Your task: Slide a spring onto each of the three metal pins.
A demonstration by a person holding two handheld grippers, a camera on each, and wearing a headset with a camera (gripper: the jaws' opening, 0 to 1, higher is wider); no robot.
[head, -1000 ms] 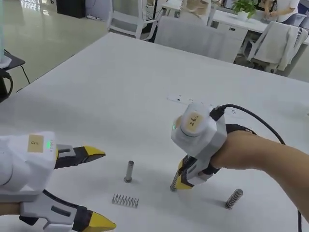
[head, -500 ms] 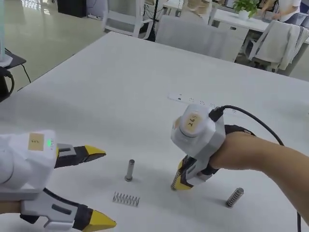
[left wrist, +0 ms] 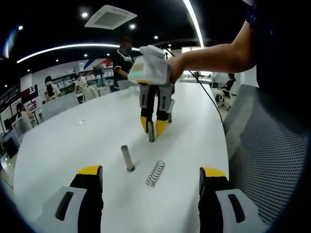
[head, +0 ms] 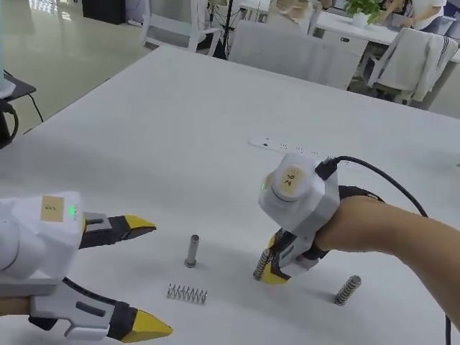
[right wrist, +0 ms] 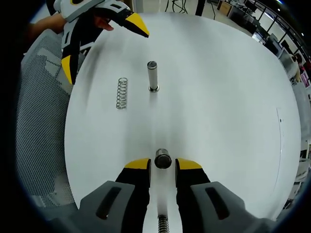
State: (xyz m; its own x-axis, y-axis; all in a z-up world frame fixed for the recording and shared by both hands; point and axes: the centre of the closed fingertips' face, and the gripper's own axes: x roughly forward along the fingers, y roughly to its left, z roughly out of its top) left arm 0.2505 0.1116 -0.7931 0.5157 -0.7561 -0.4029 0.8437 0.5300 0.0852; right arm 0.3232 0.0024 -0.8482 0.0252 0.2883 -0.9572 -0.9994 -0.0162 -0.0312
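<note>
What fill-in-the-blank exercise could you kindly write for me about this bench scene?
The left gripper has its jaws ___.
The bare pin stands ___ on the table.
The loose spring lies on its ___ near that pin.
The right gripper flanks a second pin, which wears a ___.
Missing words: open; upright; side; spring.
</note>
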